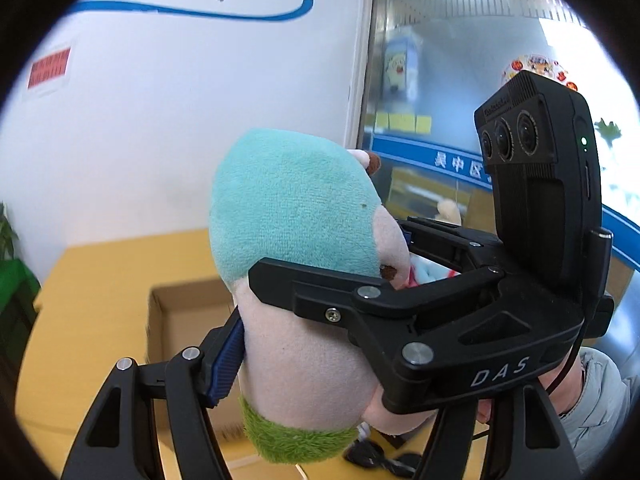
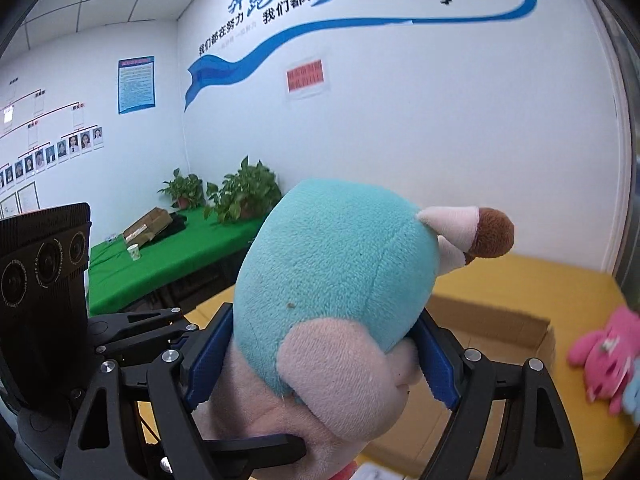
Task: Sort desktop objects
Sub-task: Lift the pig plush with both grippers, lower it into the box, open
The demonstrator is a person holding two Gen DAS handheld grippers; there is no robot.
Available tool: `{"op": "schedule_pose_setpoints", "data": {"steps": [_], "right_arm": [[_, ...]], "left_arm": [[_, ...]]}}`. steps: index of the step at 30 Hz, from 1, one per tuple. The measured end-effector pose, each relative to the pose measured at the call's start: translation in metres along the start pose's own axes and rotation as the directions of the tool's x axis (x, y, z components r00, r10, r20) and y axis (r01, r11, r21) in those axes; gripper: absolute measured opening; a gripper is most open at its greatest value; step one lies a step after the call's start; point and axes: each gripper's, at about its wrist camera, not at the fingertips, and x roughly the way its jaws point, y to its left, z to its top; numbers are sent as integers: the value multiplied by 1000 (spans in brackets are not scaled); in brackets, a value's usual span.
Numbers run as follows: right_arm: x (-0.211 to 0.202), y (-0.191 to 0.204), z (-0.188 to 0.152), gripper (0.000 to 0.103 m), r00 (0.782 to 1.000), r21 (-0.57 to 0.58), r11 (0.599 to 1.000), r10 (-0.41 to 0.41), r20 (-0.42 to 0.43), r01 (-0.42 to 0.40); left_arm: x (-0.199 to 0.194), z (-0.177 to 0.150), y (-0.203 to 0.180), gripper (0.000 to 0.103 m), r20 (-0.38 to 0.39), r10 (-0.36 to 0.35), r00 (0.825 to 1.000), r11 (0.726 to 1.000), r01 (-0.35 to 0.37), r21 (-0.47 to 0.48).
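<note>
The yellow tabletop [image 1: 100, 280] spreads below both views, and an open cardboard box [image 1: 180, 320] sits on it, well under the raised toy. The plush toy [image 2: 340, 280] is held up in the air above the box and tabletop, not touching either. Its long axis runs roughly upright, tilted a little: the teal cap of the head points up and toward the white wall, while the pale body and the green fuzzy band [image 1: 296, 436] hang down at the bottom. Small pale horns and a brown pom [image 2: 494, 236] stick out sideways from the head toward the tabletop's far edge.

Both grippers clamp the toy together. The right gripper [image 2: 320, 360] has its blue pads pressed into the sides of the head, jaws fairly wide around it. The left gripper [image 1: 304, 360] grips the pale body lower down, one blue pad [image 1: 228, 360] pressing into the plush.

A pink plush [image 2: 604, 356] lies on the tabletop near its right edge.
</note>
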Motion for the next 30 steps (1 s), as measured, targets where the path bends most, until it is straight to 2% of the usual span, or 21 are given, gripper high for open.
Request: {"op": "schedule_pose_setpoints", "data": {"steps": [5,8,11,15,18,21,23,27,30], "right_arm": [[20,-14,48,82,1000,-37,999,4,14,-3],[47,-27,76,82,1000,-44,999,24,14,-23],[80,-44,97,82,999,-38,998,51,1,-51],[145,-73,103,82,995,6,996,91,-46,-91],[202,-95,91,82,987,40,992,121,-101,-118],[256,-118,64,82,974,76,987,149,-168,-138],[292,-136,40,82,961,115,982,170,-218,-147],[360,-171,-13,82,914,213,958,252,-317,-190],[387,-186,-46,81,887,280,939,295,-354,-200]], "left_arm": [[13,41,29,70,35,14,999,1000,-14,-6],[26,64,53,70,40,32,999,999,-32,-13],[47,79,80,70,23,48,999,998,-47,-37],[83,82,119,69,-40,69,997,994,-72,-78],[119,71,153,69,-102,66,993,988,-79,-131],[161,48,186,69,-180,52,982,977,-88,-195],[188,30,204,69,-238,40,970,966,-99,-240],[237,-11,232,69,-354,30,935,938,-148,-312],[257,-34,240,69,-417,24,909,923,-181,-341]]}}
